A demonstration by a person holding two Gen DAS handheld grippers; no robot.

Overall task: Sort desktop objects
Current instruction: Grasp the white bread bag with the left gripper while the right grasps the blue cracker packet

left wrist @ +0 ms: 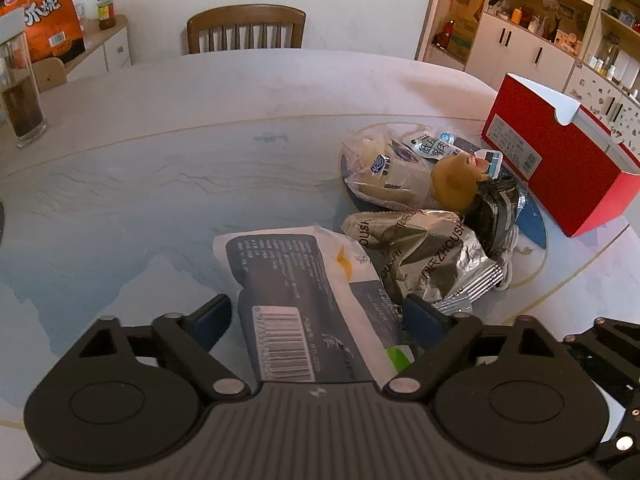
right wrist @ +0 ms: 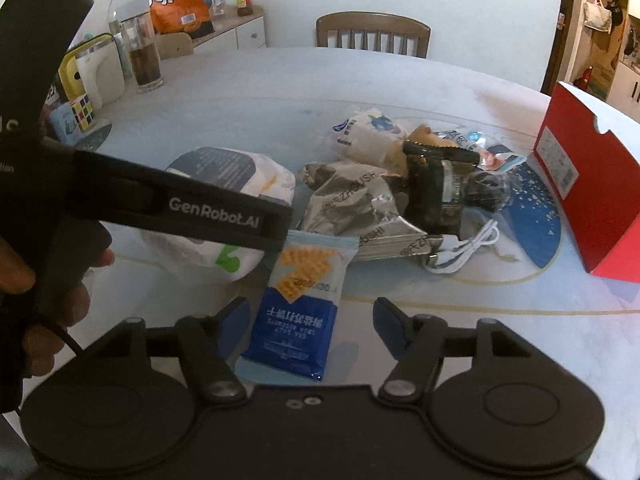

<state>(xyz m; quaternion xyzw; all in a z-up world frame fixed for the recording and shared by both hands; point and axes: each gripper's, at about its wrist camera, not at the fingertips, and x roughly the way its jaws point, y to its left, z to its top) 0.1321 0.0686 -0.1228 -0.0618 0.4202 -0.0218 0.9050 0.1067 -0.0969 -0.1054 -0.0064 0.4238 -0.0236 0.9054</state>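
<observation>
My left gripper is open, its jaws on either side of a white and dark tissue pack lying on the table; the pack also shows in the right wrist view. My right gripper is open around a blue cracker packet lying flat. Behind lies a pile: a silver foil bag, a bread bag, a brown plush toy, dark snack packets and a white cable.
An open red box stands at the right of the table. A glass of dark drink, a Rubik's cube and a white appliance stand at the left. A wooden chair is behind.
</observation>
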